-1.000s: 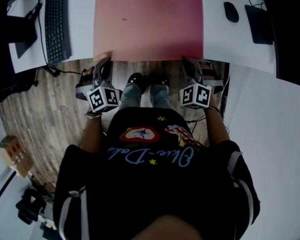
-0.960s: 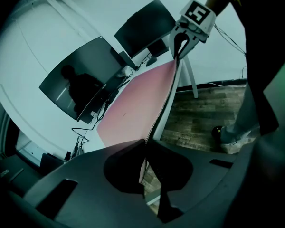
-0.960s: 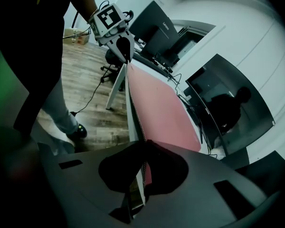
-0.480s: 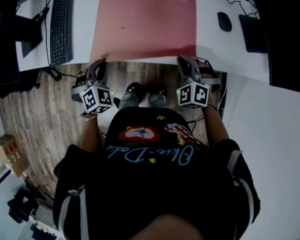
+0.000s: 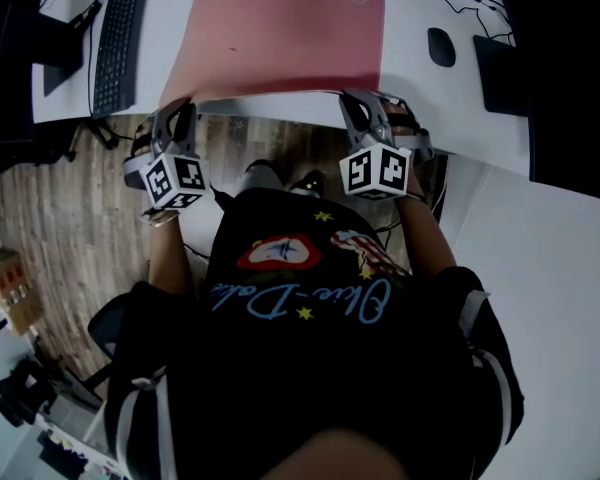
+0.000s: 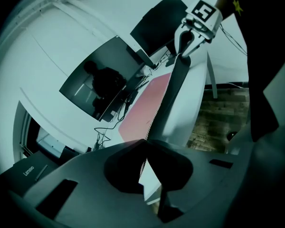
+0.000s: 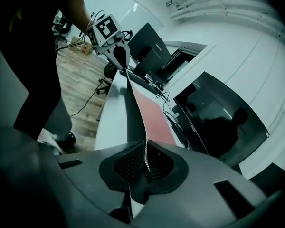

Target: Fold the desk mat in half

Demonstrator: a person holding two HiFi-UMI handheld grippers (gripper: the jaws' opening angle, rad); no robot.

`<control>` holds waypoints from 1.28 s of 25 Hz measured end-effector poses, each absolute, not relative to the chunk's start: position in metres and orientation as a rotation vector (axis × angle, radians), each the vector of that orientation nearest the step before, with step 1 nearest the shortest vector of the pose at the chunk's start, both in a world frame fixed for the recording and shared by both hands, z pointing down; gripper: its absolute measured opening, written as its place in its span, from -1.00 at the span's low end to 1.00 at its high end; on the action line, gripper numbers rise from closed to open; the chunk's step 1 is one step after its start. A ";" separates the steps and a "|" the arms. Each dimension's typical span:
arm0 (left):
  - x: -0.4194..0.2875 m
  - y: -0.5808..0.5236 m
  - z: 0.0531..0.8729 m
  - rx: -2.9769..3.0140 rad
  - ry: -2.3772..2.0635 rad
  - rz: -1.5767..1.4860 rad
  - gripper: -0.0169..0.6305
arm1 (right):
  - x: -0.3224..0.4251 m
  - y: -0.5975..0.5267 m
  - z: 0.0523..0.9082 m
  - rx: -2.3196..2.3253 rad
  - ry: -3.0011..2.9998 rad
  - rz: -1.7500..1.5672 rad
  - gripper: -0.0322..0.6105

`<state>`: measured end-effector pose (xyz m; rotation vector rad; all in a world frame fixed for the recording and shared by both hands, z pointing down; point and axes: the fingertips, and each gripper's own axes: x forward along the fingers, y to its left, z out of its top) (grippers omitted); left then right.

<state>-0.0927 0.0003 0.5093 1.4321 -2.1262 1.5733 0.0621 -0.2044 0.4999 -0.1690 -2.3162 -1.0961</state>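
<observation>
The pink desk mat (image 5: 280, 28) lies on the white desk (image 5: 430, 108), its near edge lifted off the desk. My left gripper (image 5: 183, 110) is shut on the mat's near left corner. My right gripper (image 5: 352, 101) is shut on the near right corner. In the left gripper view the mat's edge (image 6: 157, 113) runs taut from my left gripper (image 6: 145, 161) up to the right gripper (image 6: 184, 49). From the right gripper (image 7: 146, 167), the same edge of the mat (image 7: 141, 122) stretches to the left gripper (image 7: 122, 63). The mat's dark underside shows along the raised edge.
A black keyboard (image 5: 115, 38) lies left of the mat; a black mouse (image 5: 440, 46) and a dark pad (image 5: 500, 63) lie to its right. Monitors (image 6: 102, 82) and cables stand at the desk's back. Wooden floor (image 5: 70, 218) lies below the desk's front edge.
Both grippers have moved up and away from the person with the mat's near edge held between them; the visible flat part of the mat has got shorter.
</observation>
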 end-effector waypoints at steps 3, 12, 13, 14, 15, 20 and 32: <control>-0.099 -0.007 0.499 1.412 -2.166 1.563 -0.91 | 0.059 -0.208 0.497 -0.169 -2.332 -1.077 -0.86; -0.146 -0.046 0.477 1.486 -2.217 1.547 -0.91 | 0.016 -0.243 0.484 -0.091 -2.334 -1.031 -0.86; -0.153 -0.053 0.475 1.496 -2.224 1.546 -0.91 | 0.012 -0.247 0.483 -0.081 -2.327 -1.028 -0.86; -0.159 -0.059 0.473 1.508 -2.230 1.546 -0.91 | 0.007 -0.252 0.481 -0.073 -2.321 -1.029 -0.86; -0.164 -0.064 0.472 1.521 -2.233 1.547 -0.91 | 0.002 -0.257 0.478 -0.063 -2.317 -1.033 -0.86; -0.193 -0.088 0.468 1.578 -2.231 1.545 -0.91 | -0.023 -0.277 0.468 -0.008 -2.303 -1.047 -0.86; -0.246 -0.139 0.475 1.701 -2.143 1.552 -0.91 | -0.068 -0.321 0.465 0.094 -2.247 -1.013 -0.86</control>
